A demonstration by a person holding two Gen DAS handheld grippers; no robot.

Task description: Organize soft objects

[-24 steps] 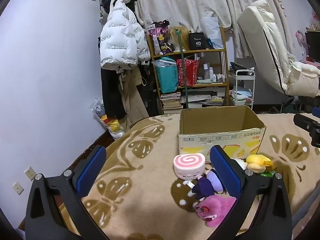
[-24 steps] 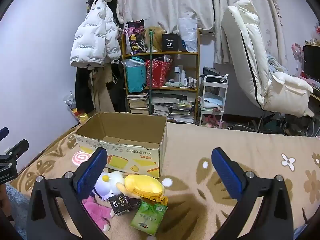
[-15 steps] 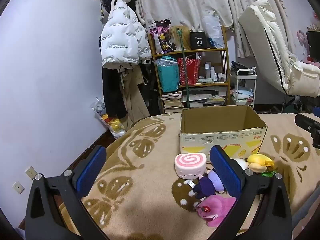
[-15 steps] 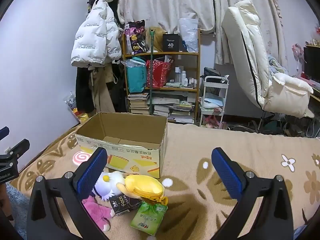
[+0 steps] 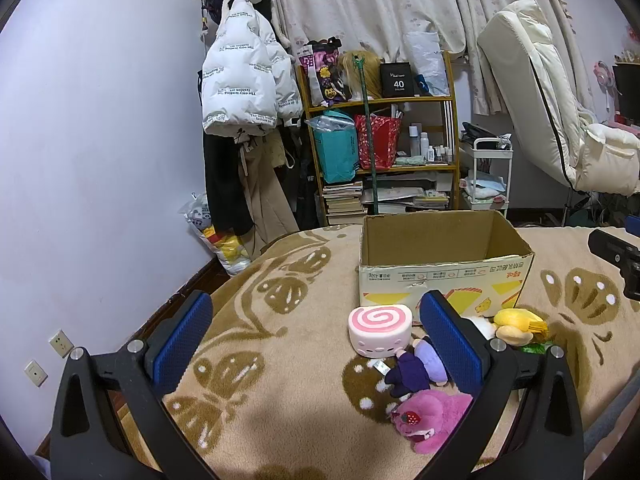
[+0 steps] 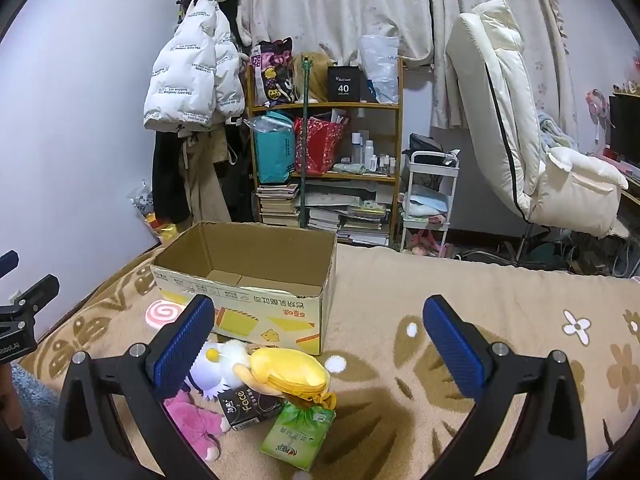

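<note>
An open cardboard box (image 5: 440, 276) (image 6: 256, 304) stands on a beige patterned blanket (image 5: 280, 360) (image 6: 400, 292). In front of it lie soft toys: a pink swirl-roll cushion (image 5: 379, 330) (image 6: 162, 314), a purple doll (image 5: 416, 368), a pink plush (image 5: 432, 416) (image 6: 196, 424), a yellow plush pouch (image 5: 518, 320) (image 6: 288, 372) and a white fluffy toy (image 6: 218, 364). A black tissue pack (image 6: 250, 408) and a green one (image 6: 298, 434) lie beside them. My left gripper (image 5: 316, 336) is open above the blanket, left of the toys. My right gripper (image 6: 320, 338) is open, with nothing between its fingers.
Behind the bed stand a cluttered wooden shelf (image 5: 380, 152), hanging coats with a white puffer jacket (image 5: 240, 84), a small white cart (image 6: 430, 200) and a cream recliner chair (image 6: 528, 152). The other gripper's body shows at the right edge (image 5: 616, 256) and the left edge (image 6: 24, 312).
Both views have drifted only slightly; the toys and box stay put and both grippers remain wide open.
</note>
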